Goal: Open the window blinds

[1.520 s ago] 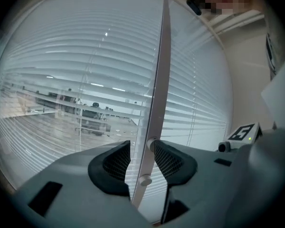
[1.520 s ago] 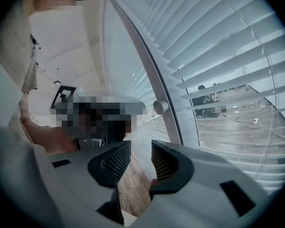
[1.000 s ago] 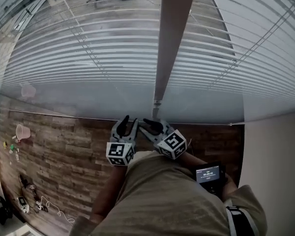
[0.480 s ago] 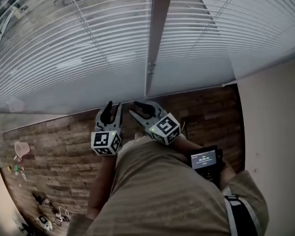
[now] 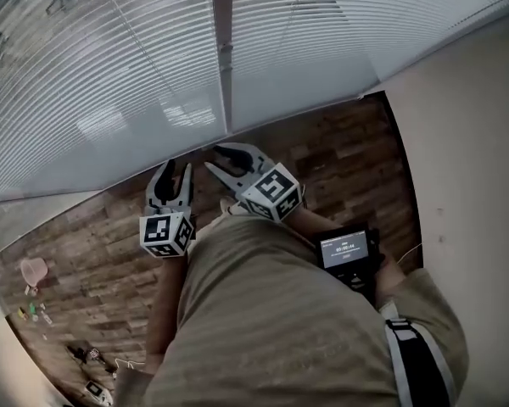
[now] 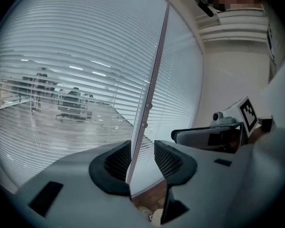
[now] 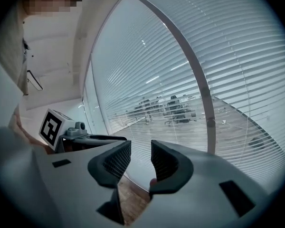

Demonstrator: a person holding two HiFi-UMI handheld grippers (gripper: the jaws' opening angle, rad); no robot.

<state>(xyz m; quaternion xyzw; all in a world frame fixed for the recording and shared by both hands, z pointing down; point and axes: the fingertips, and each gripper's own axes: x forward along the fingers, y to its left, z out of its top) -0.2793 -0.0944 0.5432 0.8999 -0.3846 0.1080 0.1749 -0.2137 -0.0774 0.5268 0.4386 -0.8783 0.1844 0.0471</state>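
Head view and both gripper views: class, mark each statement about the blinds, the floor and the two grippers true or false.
1. The blinds are lowered. True.
2. The left gripper is clamped on a cord. False: its jaws stand apart, gripping nothing.
3. The floor is wood planking. True.
4. The right gripper holds a cloth. False: its jaws stand apart, empty.

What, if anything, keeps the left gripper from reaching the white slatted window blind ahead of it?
Likely nothing, so yes. The left gripper, jaws apart and empty, points at the white slatted window blind across brown plank floor; the right gripper sits alongside, not across its path.
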